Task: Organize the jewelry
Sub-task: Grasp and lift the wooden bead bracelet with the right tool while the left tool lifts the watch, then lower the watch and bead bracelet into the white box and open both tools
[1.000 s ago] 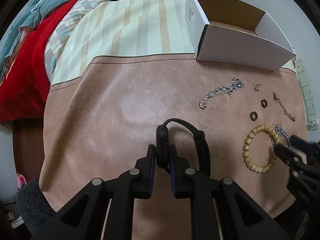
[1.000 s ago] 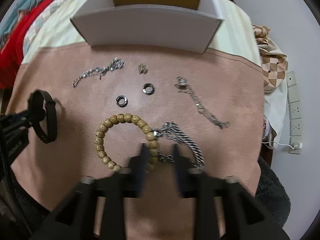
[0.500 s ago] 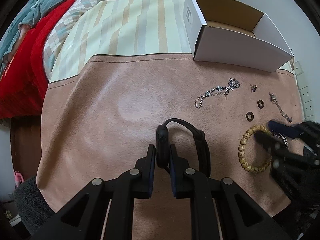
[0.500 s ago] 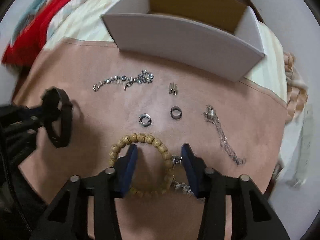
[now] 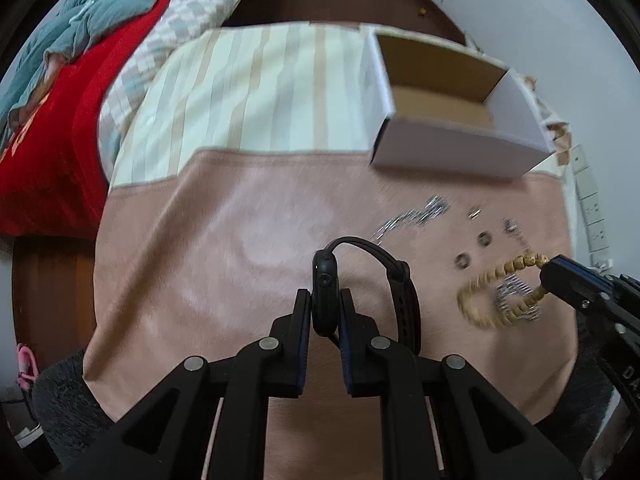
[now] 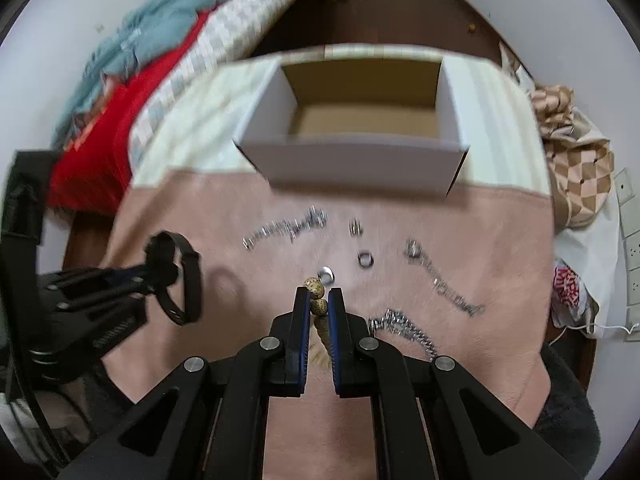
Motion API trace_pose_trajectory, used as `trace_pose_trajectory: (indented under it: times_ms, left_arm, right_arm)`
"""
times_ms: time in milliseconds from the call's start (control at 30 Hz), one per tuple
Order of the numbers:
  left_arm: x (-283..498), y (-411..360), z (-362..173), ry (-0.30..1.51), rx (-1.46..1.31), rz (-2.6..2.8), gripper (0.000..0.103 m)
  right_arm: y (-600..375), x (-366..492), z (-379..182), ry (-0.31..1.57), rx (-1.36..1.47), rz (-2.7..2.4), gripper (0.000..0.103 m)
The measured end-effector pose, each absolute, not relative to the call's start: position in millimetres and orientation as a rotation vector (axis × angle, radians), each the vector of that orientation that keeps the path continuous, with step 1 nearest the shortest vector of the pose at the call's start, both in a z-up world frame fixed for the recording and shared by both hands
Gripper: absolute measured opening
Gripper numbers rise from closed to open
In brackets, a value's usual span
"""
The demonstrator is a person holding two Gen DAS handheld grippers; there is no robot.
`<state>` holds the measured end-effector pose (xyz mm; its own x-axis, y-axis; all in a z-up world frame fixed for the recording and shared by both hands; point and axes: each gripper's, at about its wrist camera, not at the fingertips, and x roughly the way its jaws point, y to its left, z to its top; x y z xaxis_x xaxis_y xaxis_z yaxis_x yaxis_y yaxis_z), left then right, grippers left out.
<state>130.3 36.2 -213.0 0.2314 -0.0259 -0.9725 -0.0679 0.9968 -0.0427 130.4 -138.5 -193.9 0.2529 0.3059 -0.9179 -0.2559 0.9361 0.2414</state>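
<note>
My left gripper [image 5: 325, 300] is shut on a black smartwatch [image 5: 326, 280], held above the pink cloth; its strap [image 5: 400, 292] loops to the right. It also shows in the right wrist view [image 6: 176, 276]. My right gripper [image 6: 319, 300] is shut on a wooden bead bracelet [image 6: 316, 290], lifted off the cloth; the bracelet hangs from it in the left wrist view [image 5: 492, 296]. An open white box [image 6: 356, 156] with a brown inside stands at the back. On the cloth lie a silver chain [image 6: 288, 228], two dark rings [image 6: 365, 259], a thin chain [image 6: 444, 284] and a thick chain [image 6: 404, 328].
The pink cloth [image 5: 240, 240] covers the near part of the table; a striped cloth [image 5: 248, 92] lies behind it. A bed with red and blue bedding [image 5: 60, 60] is at the left. Wall sockets [image 5: 592, 216] are at the right.
My right gripper closed on the bead bracelet and lifted it off the cloth. Both grippers rose and moved toward the box. The left one still holds the watch.
</note>
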Motion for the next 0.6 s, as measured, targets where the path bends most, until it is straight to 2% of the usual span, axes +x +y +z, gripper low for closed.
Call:
trace_pose_trajectory:
  times_ms: [233, 333, 600]
  left_arm:
    - [171.7, 24.1, -158.1, 1.251, -0.118, -0.036, 0.01]
    - [199.3, 20.5, -146.0, 1.228, -0.133, -0.057, 0.01]
    - [275.1, 12.4, -163.7, 1.265, -0.128, -0.086, 0.01]
  right_arm:
    - [-149.4, 161.6, -118.9, 1.118, 0.112, 0.398, 0.009]
    - [-150.2, 190.7, -103.5, 1.081, 0.105, 0.393, 0.009]
    - [-149.5, 264.2, -131.4, 1.122, 0.104, 0.354, 0.009]
